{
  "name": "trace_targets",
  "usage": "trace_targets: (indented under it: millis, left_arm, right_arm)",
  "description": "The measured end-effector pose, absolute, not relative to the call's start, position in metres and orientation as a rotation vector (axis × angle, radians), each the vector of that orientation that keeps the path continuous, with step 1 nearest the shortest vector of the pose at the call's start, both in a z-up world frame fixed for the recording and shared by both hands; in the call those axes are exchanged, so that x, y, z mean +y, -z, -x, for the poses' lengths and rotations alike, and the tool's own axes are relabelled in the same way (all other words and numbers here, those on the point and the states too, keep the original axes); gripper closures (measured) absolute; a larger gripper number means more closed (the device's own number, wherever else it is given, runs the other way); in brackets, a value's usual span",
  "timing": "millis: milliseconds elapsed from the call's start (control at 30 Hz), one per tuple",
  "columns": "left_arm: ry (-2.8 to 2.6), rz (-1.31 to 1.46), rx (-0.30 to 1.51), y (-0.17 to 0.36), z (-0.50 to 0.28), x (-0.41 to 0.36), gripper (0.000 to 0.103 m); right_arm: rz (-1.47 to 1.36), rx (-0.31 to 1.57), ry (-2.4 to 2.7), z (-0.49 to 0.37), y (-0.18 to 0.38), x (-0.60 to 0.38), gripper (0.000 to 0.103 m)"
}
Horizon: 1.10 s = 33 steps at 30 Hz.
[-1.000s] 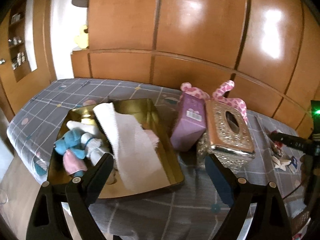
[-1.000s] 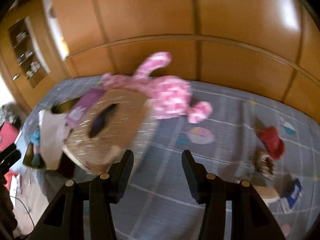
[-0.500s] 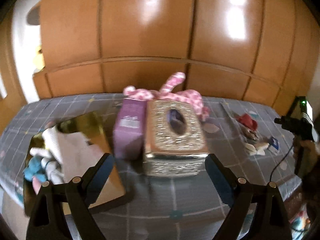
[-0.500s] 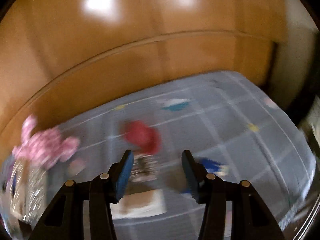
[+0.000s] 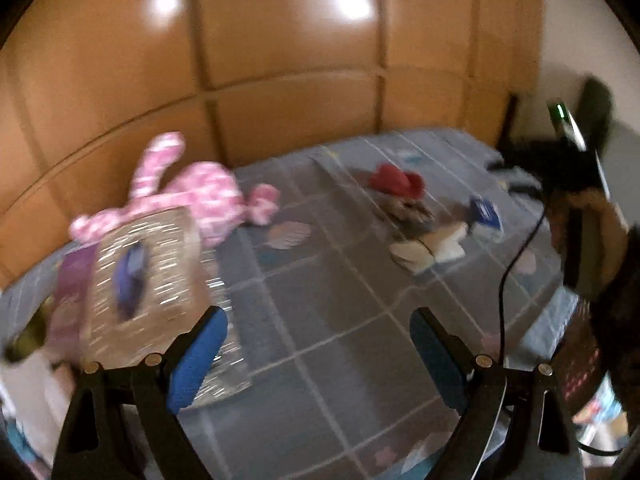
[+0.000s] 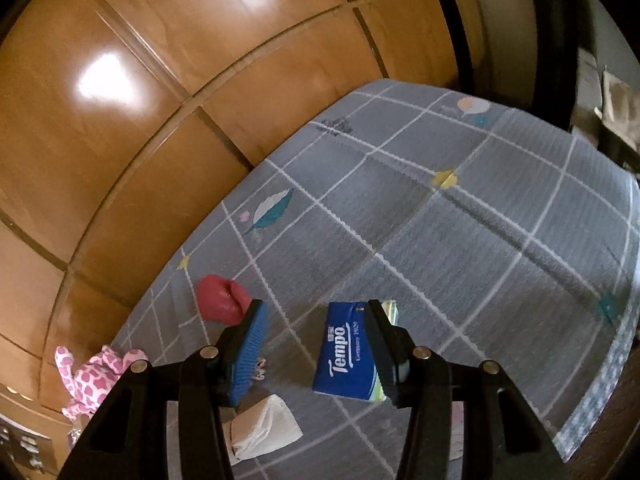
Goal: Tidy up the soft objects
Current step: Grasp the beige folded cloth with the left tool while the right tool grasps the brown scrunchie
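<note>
My left gripper (image 5: 316, 316) is open over bare bedspread with nothing between its blue pads. To its left lie a glittery tissue box (image 5: 148, 276), a purple pack (image 5: 72, 280) and a pink spotted plush (image 5: 200, 196). Further right lie a red soft thing (image 5: 394, 182), a white cloth (image 5: 424, 250) and a blue tissue pack (image 5: 486, 214). My right gripper (image 6: 314, 304) hangs half open above the blue Tempo pack (image 6: 344, 352). The pack lies flat close to the right finger, and the pads do not press it. The red thing (image 6: 220, 300) and the white cloth (image 6: 260, 428) are to its left.
A grey checked bedspread (image 6: 480, 220) covers the bed, which stands against a wooden panelled wall (image 6: 160, 100). The pink plush (image 6: 96, 376) lies far left in the right wrist view. A person's hand (image 5: 600, 216) with a cable is at the bed's right edge. The bedspread's far right part is bare.
Both views have swept right along the bed. The left one has left the gold tray behind. The right one went from the plush to the blue pack while rolling. Both jaws kept their width.
</note>
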<state>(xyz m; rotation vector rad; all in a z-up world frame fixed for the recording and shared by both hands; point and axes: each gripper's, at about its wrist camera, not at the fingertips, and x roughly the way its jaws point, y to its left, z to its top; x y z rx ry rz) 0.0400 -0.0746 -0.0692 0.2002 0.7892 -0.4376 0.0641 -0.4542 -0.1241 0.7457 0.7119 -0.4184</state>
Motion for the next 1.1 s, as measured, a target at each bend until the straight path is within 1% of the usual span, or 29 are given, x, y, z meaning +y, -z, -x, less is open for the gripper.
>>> trace_targets:
  millis: [167, 200, 400, 800, 833, 900, 933, 967, 1000, 1100]
  left_arm:
    - [0.562, -0.322, 0.829, 0.093, -0.057, -0.133, 0.011]
    - [0.58, -0.333, 0.828, 0.095, -0.059, -0.14, 0.015]
    - [0.695, -0.428, 0.823, 0.113, -0.079, -0.194, 0.024]
    - [0.819, -0.582, 0.919, 0.16, -0.119, -0.275, 0.025]
    - [0.824, -0.594, 0.929, 0.165, -0.122, -0.28, 0.026]
    - [0.828, -0.6, 0.954, 0.172, -0.128, -0.285, 0.038]
    - [0.825, -0.597, 0.974, 0.177, -0.132, -0.288, 0.04]
    - [0.835, -0.584, 0.989, 0.179, -0.134, -0.288, 0.047]
    - [0.857, -0.549, 1.006, 0.179, -0.137, -0.287, 0.051]
    - [0.866, -0.469, 1.008, 0.176, -0.14, -0.28, 0.053]
  right_arm:
    - [-0.755, 0.729, 0.378, -0.066, 0.126, -0.451, 0.053]
    - [-0.756, 0.729, 0.372, -0.067, 0.126, -0.45, 0.053]
    - [-0.78, 0.732, 0.347, -0.068, 0.128, -0.451, 0.052]
    - [-0.838, 0.76, 0.305, -0.071, 0.134, -0.453, 0.051]
    - [-0.836, 0.762, 0.302, -0.072, 0.135, -0.453, 0.051]
    - [-0.835, 0.764, 0.299, -0.072, 0.135, -0.452, 0.051]
    - [-0.834, 0.764, 0.297, -0.072, 0.134, -0.452, 0.051]
    - [-0.833, 0.763, 0.298, -0.072, 0.134, -0.452, 0.051]
    - [-0.832, 0.762, 0.3, -0.072, 0.134, -0.452, 0.051]
    - [-0.83, 0.755, 0.287, -0.073, 0.134, -0.451, 0.051]
